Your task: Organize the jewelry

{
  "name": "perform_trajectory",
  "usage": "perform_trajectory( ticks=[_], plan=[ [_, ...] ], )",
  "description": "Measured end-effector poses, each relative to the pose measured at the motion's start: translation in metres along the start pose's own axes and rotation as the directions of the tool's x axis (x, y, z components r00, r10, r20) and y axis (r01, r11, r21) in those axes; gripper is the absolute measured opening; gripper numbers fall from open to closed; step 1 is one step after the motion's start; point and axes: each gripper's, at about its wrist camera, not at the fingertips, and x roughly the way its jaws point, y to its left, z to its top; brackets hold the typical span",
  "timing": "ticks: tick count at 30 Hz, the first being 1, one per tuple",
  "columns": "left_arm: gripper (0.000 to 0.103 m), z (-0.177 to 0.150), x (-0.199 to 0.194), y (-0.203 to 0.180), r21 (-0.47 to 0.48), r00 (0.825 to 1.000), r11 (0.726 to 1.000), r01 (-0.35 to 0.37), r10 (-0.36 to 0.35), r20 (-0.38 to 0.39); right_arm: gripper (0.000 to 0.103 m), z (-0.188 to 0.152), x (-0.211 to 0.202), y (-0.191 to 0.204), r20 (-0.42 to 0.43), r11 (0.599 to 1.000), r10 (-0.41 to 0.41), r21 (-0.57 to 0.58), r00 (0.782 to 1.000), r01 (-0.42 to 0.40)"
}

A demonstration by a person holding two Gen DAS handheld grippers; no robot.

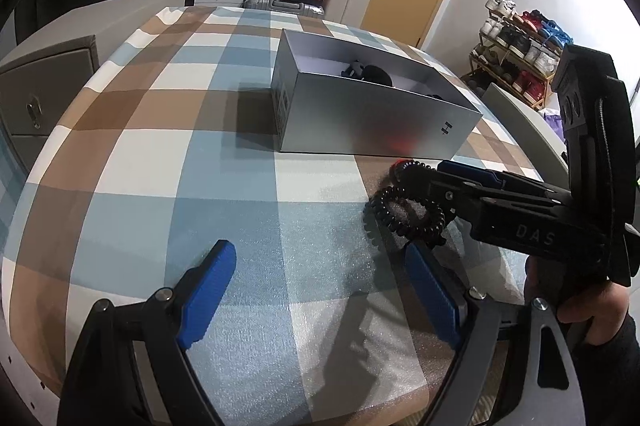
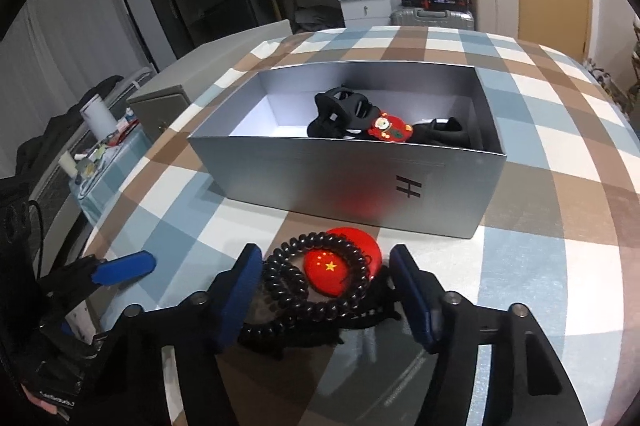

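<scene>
While I hold both tools low over the checked cloth (image 2: 540, 154), the gap that matters sits between my right-hand fingers. Going from the left: my left hand-held gripper (image 1: 316, 290) hangs with its blue pads well apart and nothing between them, only bare cloth below. Its tip shows at the left edge of the right wrist view, near the pile but beside it, not on it.

Next comes the pile itself: black coiled hair ties (image 2: 316, 278) lying on the surface over a round red flag piece (image 2: 348, 266), with more dark pieces under them that I cannot make out. It lies just near of the grey box (image 2: 340, 182), touching neither wall that I can see.

My right hand-held gripper (image 2: 326, 290) straddles that pile, part-way closed. The left pad sits right against the coil, while the right pad stands clear of the red disc, so I judge nothing is clamped yet. The coils spread across the gap, left to right. My right hand is the nearer one, and the box lies straight beyond, already holding dark clips and a red ornament (image 2: 390, 128).
</scene>
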Motion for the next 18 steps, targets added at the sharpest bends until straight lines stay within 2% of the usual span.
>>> perform_trajectory(
  ticks=[2, 9, 18],
  plan=[
    [0.084, 0.0, 0.0, 0.0, 0.0, 1.0, 1.0, 0.0, 0.0, -0.001, 0.052, -0.001, -0.001, 0.0, 0.0, 1.0, -0.011, -0.005, 1.0, 0.011],
    [0.084, 0.0, 0.0, -0.001, 0.003, 1.0, 1.0, -0.006, 0.006, -0.006, 0.044, -0.003, -0.003, 0.001, 0.001, 1.0, -0.013, -0.017, 1.0, 0.013],
    [0.084, 0.002, -0.001, -0.003, 0.009, 1.0, 1.0, -0.026, 0.026, -0.001, 0.044, -0.005, -0.01, -0.011, 0.03, 0.998, 0.032, 0.05, 0.999, -0.033]
  ],
)
